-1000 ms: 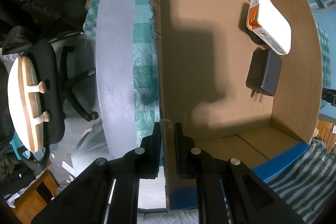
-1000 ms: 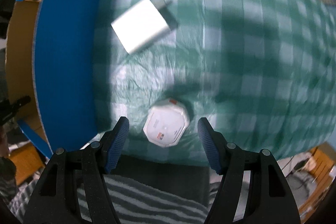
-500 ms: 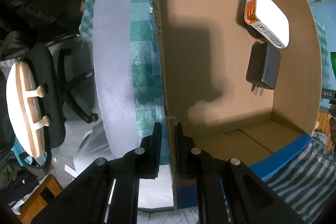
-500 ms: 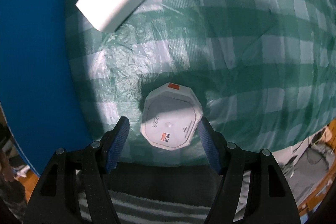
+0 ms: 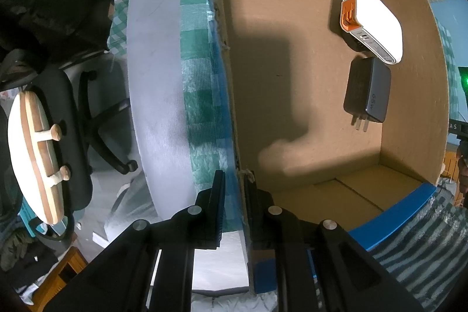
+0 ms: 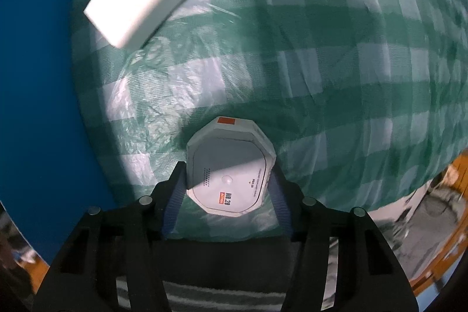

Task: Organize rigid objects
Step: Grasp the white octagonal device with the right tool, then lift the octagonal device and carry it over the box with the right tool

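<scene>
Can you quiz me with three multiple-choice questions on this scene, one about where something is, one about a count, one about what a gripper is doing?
1. Where does the black charger lie?
A. On the checked cloth
B. Inside the cardboard box
C. On the chair

2. How many items lie inside the box?
A. Two
B. Four
C. None

3. What is the right gripper doing?
A. Hanging open over bare cloth
B. Clamping the box wall
C. Closed on the white octagonal device

Answers:
1 B, it lies on the box floor beside the white and orange power bank.
2 A, only the charger and the power bank show there.
3 C, both pads press its sides; the left gripper is the one pinching the box wall.
</scene>
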Motion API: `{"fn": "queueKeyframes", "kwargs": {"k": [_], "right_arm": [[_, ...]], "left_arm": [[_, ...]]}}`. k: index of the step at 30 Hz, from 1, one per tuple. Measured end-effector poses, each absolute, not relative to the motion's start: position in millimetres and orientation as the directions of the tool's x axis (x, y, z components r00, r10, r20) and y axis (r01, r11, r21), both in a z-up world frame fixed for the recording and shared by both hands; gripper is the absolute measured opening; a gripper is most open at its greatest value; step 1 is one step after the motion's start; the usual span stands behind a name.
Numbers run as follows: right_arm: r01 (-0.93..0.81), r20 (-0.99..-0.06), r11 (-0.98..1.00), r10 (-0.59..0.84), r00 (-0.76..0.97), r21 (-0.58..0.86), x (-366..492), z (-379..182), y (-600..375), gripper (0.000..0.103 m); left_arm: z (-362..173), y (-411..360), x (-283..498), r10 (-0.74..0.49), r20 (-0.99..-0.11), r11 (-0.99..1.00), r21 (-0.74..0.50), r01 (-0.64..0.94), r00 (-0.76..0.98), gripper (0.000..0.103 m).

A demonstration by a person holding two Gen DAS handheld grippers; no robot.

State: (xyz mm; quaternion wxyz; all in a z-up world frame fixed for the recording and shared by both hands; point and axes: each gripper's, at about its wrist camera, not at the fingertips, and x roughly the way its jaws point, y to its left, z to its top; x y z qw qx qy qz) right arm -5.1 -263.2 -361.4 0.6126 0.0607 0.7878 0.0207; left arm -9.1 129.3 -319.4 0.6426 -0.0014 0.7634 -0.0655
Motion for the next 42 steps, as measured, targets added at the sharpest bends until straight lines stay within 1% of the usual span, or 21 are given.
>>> {"fn": "queueKeyframes", "kwargs": {"k": [10,18,29,36,42], "right_arm": [[-0.073,-0.984,0.993,0.085,-0.158,0.097,10.5,-329.1,-240.1,0.054],[-0.157,-0.990,0.982,0.089,-0.110,0.105,17.9,-297.1,-224.6,0.054],[-0.254,-0.987,0.954,0.153,-0.049,0.160,33.1,-243.0,-196.1,0.054],[-0.346,-0.985,0.923,0.173,-0.027,0.171,40.0,-223.1,-170.7,0.054],[-0.414,-0.983,0.893,0.185,-0.019,0.176,48.5,-216.8,-145.9,0.054]], "left_arm": [[-319.4,129.0,-6.3,-0.086,-0.982,0.992,-0.101,0.079,-0.171,0.013],[-318.4,131.8,-5.6,-0.094,-0.982,0.993,-0.105,0.061,-0.167,0.013],[-318.6,130.3,-7.0,-0.096,-0.981,0.993,-0.107,0.059,-0.169,0.013],[-319.7,129.7,-8.1,-0.095,-0.981,0.993,-0.106,0.056,-0.169,0.013],[-319.5,128.4,-8.5,-0.094,-0.981,0.993,-0.104,0.047,-0.169,0.013]]}}
